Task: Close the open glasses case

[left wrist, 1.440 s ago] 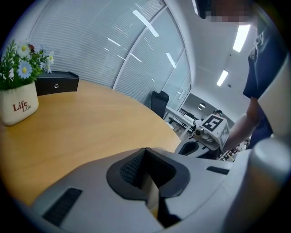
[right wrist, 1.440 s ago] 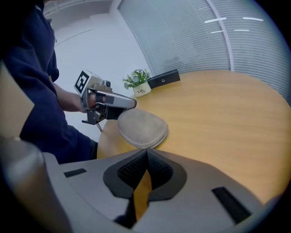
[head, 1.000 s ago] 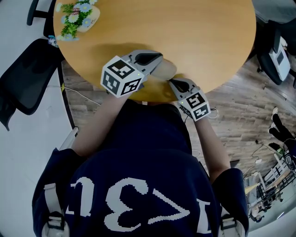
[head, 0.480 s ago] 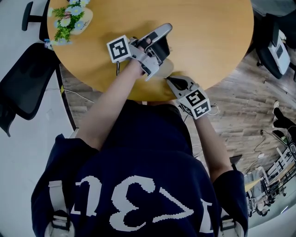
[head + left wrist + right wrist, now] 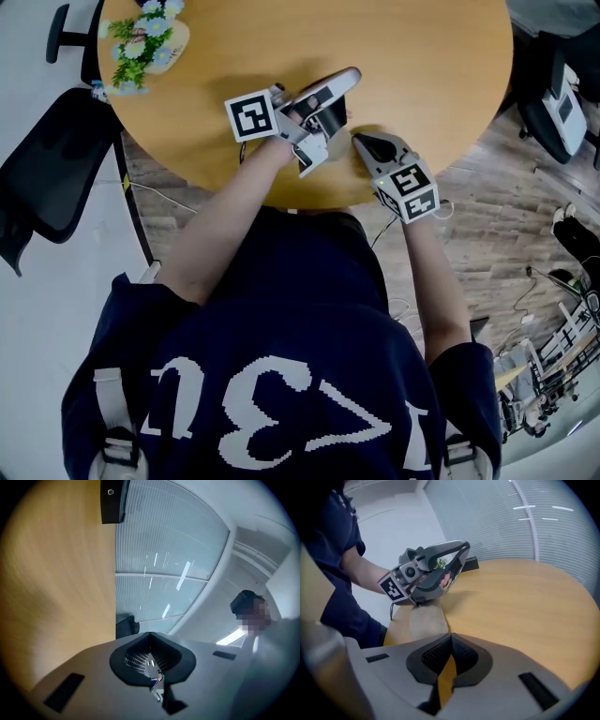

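Beige and smooth, the glasses case (image 5: 426, 620) lies on the wooden table (image 5: 422, 56) at its 6 o'clock edge, nearest the person. The left gripper (image 5: 150, 634) hangs just above it, tips pinched together on nothing and pointing up toward the windows. The right gripper (image 5: 451, 635), at 5 o'clock, is likewise pinched together and empty. I cannot tell whether the lid is fully down. The danger is that edge: an off-centre push could skid the case over it.

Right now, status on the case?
Left gripper shut, empty, over the case's far end. Right gripper shut, empty, just short of it. Case flat on table, looks closed; seam not visible. Nothing else near it.
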The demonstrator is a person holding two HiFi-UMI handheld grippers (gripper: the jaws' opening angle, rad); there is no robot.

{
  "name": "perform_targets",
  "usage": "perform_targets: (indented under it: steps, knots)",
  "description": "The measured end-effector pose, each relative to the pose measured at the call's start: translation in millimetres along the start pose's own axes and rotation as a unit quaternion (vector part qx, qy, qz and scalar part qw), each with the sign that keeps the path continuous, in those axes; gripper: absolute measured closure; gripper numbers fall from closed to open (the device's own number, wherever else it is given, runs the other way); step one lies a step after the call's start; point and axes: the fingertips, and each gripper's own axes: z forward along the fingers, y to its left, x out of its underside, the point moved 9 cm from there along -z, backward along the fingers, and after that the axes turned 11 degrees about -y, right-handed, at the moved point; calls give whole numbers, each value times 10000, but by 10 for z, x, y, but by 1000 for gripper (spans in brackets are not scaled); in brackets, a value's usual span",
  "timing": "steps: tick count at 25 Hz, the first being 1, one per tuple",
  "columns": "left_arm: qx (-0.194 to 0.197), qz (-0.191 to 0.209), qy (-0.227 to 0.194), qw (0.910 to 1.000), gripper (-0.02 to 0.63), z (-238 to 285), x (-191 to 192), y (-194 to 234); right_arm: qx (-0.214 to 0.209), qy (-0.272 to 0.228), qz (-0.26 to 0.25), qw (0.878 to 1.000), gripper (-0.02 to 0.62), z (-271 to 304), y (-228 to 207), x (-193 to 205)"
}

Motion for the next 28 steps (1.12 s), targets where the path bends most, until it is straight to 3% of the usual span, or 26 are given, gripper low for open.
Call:
perform_targets:
  steps: [3,6,10,14,17,18,20,22,25,27,28]
  knots:
    - [-30,-3,10,10000,594,3,-1,15,-360,210,-429,9982,571,162,-123,-141]
    - [-82,-76,-43,9999,592,11,-13,17,-560,332,-147,9978,571,177,-177,-131]
    - [46,-169,-284,9994,594,-34,-40,-59,-142,62,289,9995,565,7,-208,-202]
    - [401,839,-289,9952,594,-164,-272,-382,860,-1117,339,9894,566,-369,-352,-644]
    - [430,1937,-182,9800,594,-271,-522,-828,1466,-2111,200,9662,568,-677,-313,-1121]
    - [424,2405,-86,9697,594,-305,-596,-998,1610,-2393,126,9574,568,-764,-269,-1285]
    - [398,3419,145,9388,594,-365,-714,-1340,1835,-2875,-58,9400,571,-919,-153,-1589]
    - [296,4360,273,8991,594,-424,-808,-1647,1999,-3282,-219,9230,571,-1062,-16,-1838]
    - [59,5555,289,8310,594,-517,-928,-2012,2191,-3686,-332,9028,571,-1239,195,-2093]
    - [-67,6140,320,7886,594,-581,-964,-2184,2262,-3835,-375,8946,571,-1325,337,-2189]
    - [-101,6342,338,7724,594,-612,-970,-2248,2282,-3888,-386,8918,572,-1358,404,-2220]
